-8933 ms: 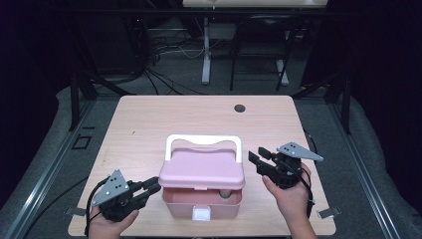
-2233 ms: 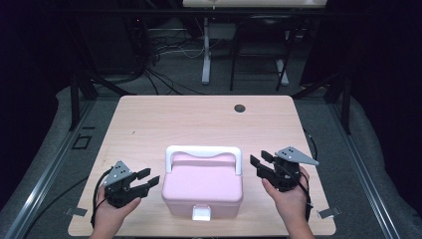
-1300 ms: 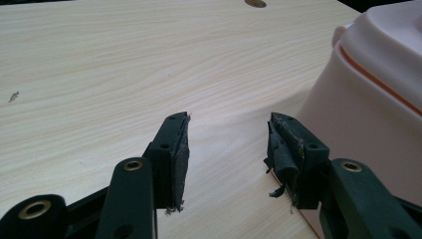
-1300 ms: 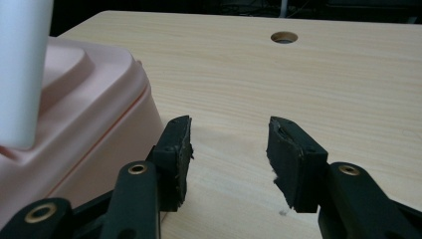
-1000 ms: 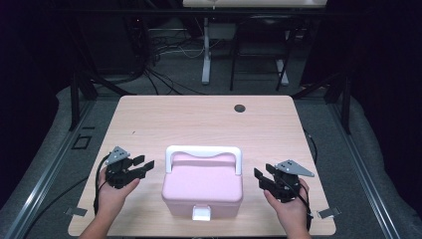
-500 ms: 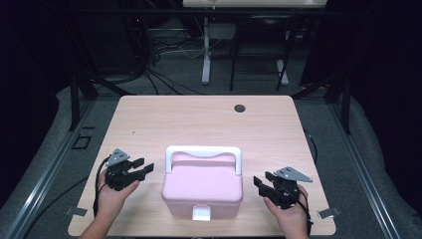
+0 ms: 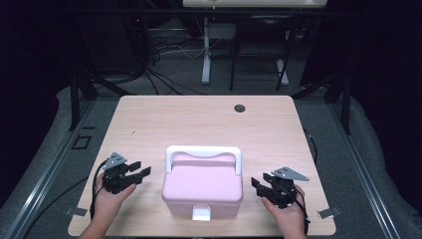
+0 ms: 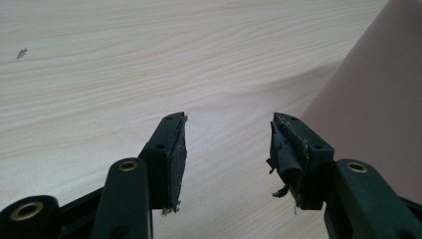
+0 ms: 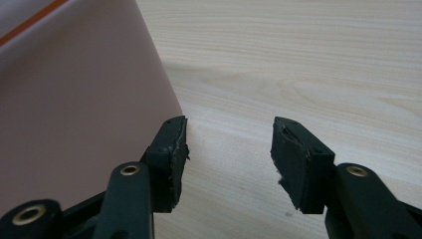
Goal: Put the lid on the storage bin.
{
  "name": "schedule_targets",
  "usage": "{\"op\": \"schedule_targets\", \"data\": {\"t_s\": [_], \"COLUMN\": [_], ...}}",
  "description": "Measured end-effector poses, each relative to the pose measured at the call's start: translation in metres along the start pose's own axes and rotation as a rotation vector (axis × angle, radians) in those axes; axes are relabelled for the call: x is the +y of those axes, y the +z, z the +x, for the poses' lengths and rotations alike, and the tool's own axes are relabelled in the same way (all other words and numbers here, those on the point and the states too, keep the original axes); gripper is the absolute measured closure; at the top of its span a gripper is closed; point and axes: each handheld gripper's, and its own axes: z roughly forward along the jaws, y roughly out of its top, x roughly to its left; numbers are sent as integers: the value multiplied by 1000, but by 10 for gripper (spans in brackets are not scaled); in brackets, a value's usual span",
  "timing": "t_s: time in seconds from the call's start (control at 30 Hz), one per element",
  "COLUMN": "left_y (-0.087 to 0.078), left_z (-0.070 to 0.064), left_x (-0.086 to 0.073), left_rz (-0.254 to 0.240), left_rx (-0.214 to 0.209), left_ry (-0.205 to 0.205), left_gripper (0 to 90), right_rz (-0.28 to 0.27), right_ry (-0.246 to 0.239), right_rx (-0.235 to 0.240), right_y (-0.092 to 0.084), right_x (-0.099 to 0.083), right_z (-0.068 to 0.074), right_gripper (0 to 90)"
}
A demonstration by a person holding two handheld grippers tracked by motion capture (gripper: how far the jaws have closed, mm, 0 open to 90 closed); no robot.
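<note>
On the near half of the pale wooden table [image 7: 199, 119], the left gripper [image 7: 140, 170] is hovering with nothing between its jaws, which have just been opening, just beside the pink plastic lidded box with a white handle and white front latch [image 7: 203, 185]. That box is sitting closed and centred, so carrying or opening appears yet to come. Right of it, the right gripper [image 7: 258, 184] is likewise spreading, empty. No readable writing is showing anywhere
</note>
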Motion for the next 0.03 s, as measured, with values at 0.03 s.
{"op": "schedule_targets", "data": {"t_s": [0.03], "left_y": [0], "left_z": [0], "left_x": [0], "left_rz": [0], "left_rx": [-1], "left_ry": [0], "left_gripper": [480], "right_rz": [1], "right_ry": [1], "right_rx": [-3], "right_y": [0], "right_x": [0], "right_z": [-1], "right_gripper": [481]}}
